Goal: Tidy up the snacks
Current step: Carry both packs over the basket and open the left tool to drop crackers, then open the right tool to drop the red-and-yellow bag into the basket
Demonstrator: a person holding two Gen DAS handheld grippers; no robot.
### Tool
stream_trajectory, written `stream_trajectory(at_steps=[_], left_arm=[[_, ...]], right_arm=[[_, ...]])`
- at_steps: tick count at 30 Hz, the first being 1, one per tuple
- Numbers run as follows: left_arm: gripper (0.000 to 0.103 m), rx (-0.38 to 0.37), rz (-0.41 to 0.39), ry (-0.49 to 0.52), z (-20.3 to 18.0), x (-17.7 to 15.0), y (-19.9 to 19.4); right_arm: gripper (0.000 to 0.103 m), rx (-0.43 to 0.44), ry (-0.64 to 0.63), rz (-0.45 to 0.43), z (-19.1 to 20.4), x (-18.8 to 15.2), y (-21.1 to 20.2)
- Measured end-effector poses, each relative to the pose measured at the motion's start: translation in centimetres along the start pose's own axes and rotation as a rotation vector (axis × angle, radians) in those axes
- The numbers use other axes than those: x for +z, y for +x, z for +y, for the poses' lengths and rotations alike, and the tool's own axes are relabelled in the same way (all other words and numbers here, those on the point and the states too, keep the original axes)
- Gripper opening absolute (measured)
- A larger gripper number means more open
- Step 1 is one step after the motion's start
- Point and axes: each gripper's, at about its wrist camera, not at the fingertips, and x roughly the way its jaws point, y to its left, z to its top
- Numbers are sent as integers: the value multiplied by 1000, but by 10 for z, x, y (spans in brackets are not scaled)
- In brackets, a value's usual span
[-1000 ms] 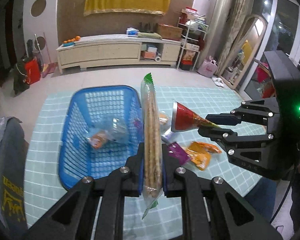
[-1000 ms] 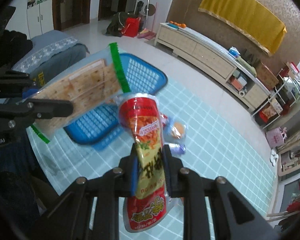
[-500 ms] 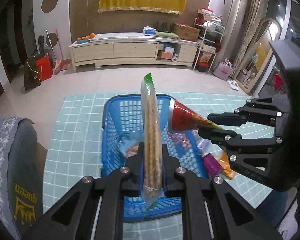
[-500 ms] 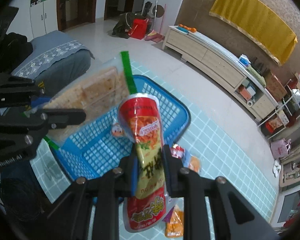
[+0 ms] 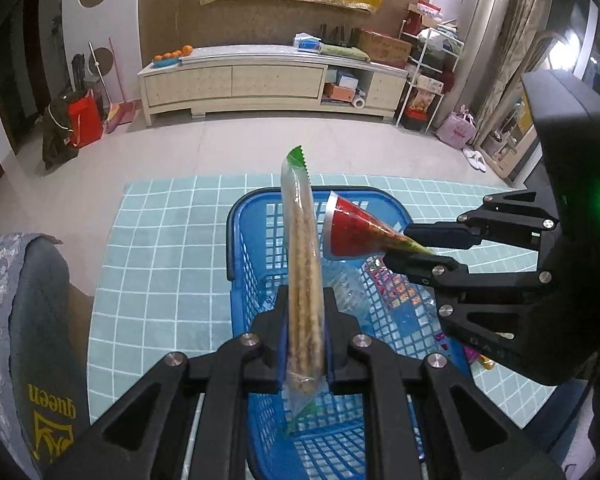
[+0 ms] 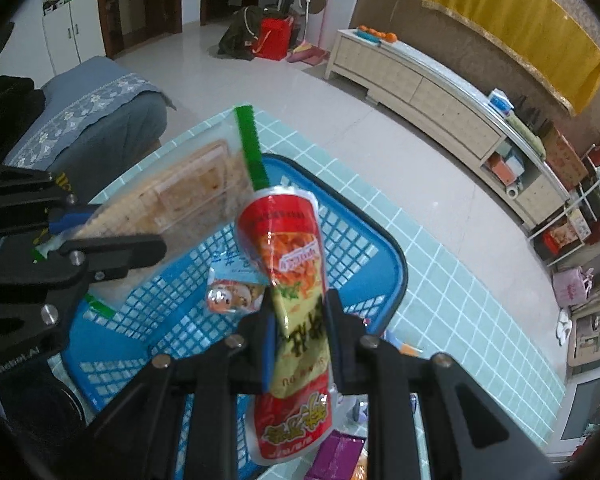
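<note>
My left gripper (image 5: 304, 340) is shut on a clear cracker packet with a green edge (image 5: 302, 264), held upright above the blue basket (image 5: 236, 240). The packet also shows in the right wrist view (image 6: 188, 200). My right gripper (image 6: 300, 336) is shut on a red and yellow snack pouch (image 6: 288, 256), also above the basket (image 6: 384, 248). The pouch appears in the left wrist view (image 5: 352, 236), close to the right of the cracker packet. Small snack packets (image 6: 228, 296) lie inside the basket.
The basket stands on a teal checked tablecloth (image 5: 160, 248). Loose snacks, a purple one (image 6: 336, 456) among them, lie on the table right of the basket. A grey cushioned seat (image 5: 20, 320) is at the left table edge. A long low cabinet (image 5: 260, 80) stands across the room.
Both grippers have moved left with their snacks, from beside the basket to directly above it. The basket now lies under both packets. Both stay shut.
</note>
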Motion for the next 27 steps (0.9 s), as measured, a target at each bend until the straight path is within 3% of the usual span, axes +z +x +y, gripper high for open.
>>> stream_trajectory(at_steps=[7, 8, 10, 13, 14, 16, 21, 27], left_arm=[[14, 45, 14, 18, 7, 10, 20], [17, 65, 0, 28, 6, 13, 21], [44, 73, -12, 35, 7, 17, 19], [55, 44, -26, 22, 9, 17, 13], [58, 39, -28, 22, 8, 16, 10], [66, 42, -33, 33, 6, 14, 6], [74, 57, -34, 75, -5, 5, -3], [77, 48, -43, 85, -18, -1, -18]], right_arm=[[30, -28, 4, -2, -3, 7, 10], [35, -27, 4, -3, -4, 7, 11], [48, -37, 16, 1, -8, 8, 12], [80, -92, 41, 11, -15, 4, 10], [85, -102, 44, 6, -15, 2, 8], [86, -113, 53, -5, -18, -2, 3], [86, -71, 119, 10, -29, -13, -9], [86, -59, 139, 13, -29, -28, -26]])
